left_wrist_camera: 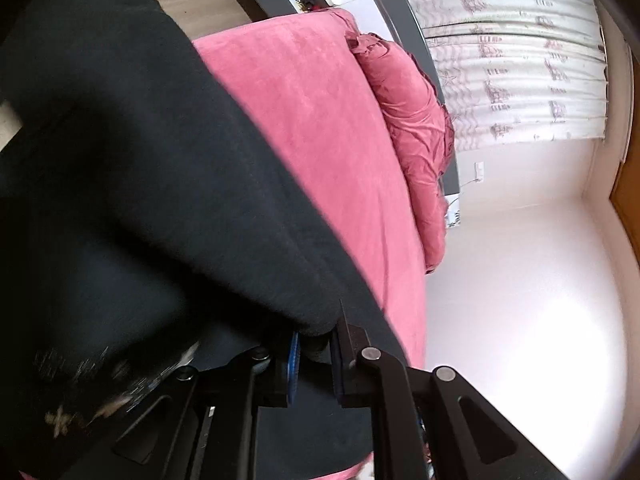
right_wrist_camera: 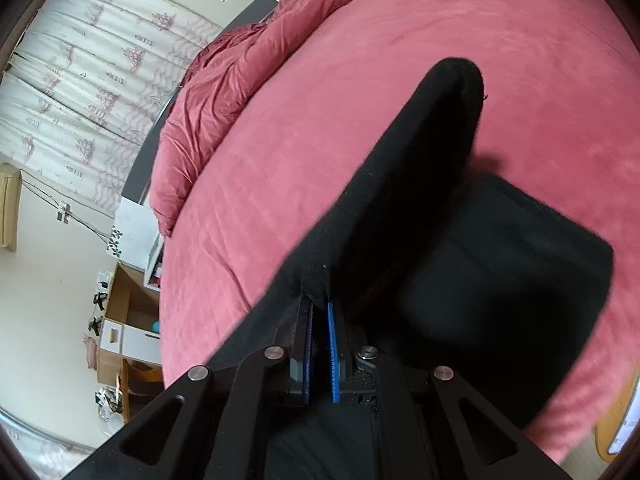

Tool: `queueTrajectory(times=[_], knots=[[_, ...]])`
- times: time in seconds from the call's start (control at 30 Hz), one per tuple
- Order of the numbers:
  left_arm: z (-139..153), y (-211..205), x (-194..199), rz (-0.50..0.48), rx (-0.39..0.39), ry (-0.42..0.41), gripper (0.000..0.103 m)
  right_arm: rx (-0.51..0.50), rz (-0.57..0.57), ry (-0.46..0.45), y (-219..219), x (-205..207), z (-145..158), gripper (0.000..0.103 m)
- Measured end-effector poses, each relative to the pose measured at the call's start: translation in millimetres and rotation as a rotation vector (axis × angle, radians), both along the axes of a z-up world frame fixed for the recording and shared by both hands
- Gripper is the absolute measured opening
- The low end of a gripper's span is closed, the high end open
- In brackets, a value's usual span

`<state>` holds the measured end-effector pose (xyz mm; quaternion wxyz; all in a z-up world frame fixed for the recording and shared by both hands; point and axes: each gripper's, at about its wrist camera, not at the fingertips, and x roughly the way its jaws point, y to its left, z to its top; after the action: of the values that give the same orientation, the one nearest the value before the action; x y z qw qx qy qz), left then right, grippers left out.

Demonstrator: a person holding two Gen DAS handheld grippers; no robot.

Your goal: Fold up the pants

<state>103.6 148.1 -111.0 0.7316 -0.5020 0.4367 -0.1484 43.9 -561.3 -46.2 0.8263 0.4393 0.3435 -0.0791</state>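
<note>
The black pants (left_wrist_camera: 132,184) fill the left of the left wrist view, lifted over the pink bed (left_wrist_camera: 320,128). My left gripper (left_wrist_camera: 316,340) is shut on a fold of the black cloth. In the right wrist view the pants (right_wrist_camera: 460,248) hang in front of the camera, one part raised as a ridge, the rest lying on the pink bed (right_wrist_camera: 360,100). My right gripper (right_wrist_camera: 320,304) is shut on the cloth edge, blue pads pinching it.
A rumpled pink duvet (left_wrist_camera: 416,120) lies along the bed's head end; it also shows in the right wrist view (right_wrist_camera: 224,92). Patterned curtains (right_wrist_camera: 80,64) hang behind. A wooden desk with clutter (right_wrist_camera: 120,332) stands beside the bed.
</note>
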Motion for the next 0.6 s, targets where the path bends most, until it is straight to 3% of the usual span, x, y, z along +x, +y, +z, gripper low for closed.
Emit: queueTrajectory(times=[0.17,0.23,0.3,0.33,0.37,0.4,0.47,0.6], knots=[[-34.9,5.6,-25.4,0.058,-0.012,0.037,0.013,0.119,-0.058,-0.015,-2.4,-35.5,-55.8,0.011],[-35.5,8.9,-38.2,0.065,0.013,0.003,0.025,0.145,-0.076,-0.058,-0.9,-44.2,-67.1,0.012],[-27.9,12.1,-50.5,0.081,0.007,-0.04,0.042,0.166,-0.093,-0.087,-1.0,-51.3,-71.5,0.032],[-21.9,8.9,-44.4,0.099,-0.008,-0.053,0.047,0.179,-0.114,-0.097,-1.1,-54.3,-73.1,0.057],[-23.7,8.6,-45.9,0.118,-0.027,-0.056,0.059,0.188,-0.13,-0.126,-0.9,-57.1,-72.8,0.065],[-22.5,9.6,-47.4,0.142,-0.052,-0.06,0.069,0.185,-0.148,-0.146,-0.6,-58.6,-71.2,0.066],[-20.8,17.0,-62.0,0.199,-0.105,-0.068,0.077,0.157,-0.166,-0.139,-0.2,-58.4,-68.5,0.068],[-28.5,17.9,-52.6,0.229,-0.128,-0.02,0.079,0.115,-0.183,-0.131,-2.8,-51.5,-65.4,0.068]])
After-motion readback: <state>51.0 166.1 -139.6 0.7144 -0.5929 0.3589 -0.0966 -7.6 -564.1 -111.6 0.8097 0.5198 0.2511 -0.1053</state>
